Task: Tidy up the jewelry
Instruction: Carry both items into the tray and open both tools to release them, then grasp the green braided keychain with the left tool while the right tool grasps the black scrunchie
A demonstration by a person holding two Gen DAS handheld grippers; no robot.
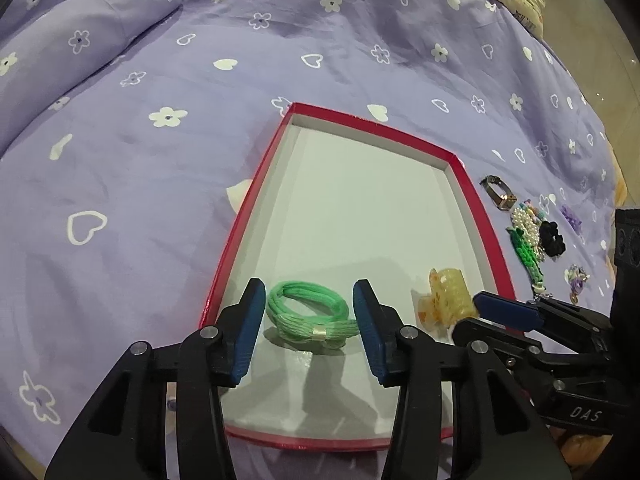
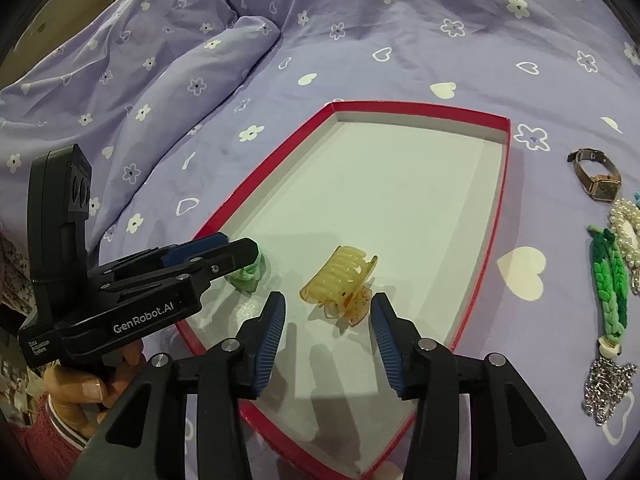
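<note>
I see the green hair ties (image 1: 310,314) lying between the wide-open fingers of my left claw (image 1: 308,332), ungripped. The yellow hair clip (image 2: 340,280) sits just beyond my right claw (image 2: 328,344), also wide open and holding nothing. Both lie in the red box (image 1: 486,208) on the purple bedsheet (image 1: 160,180); a watch (image 2: 598,178) and beads (image 2: 628,224) rest to its right.

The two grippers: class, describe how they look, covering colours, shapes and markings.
Both the left gripper and right gripper are black plastic, with silver pivot screws and ribbed blue pads on tapering fingers. White lettering on the left one's body reads "GenRobot.AI". The hand holding it has a red-pink knitted sleeve.
</note>
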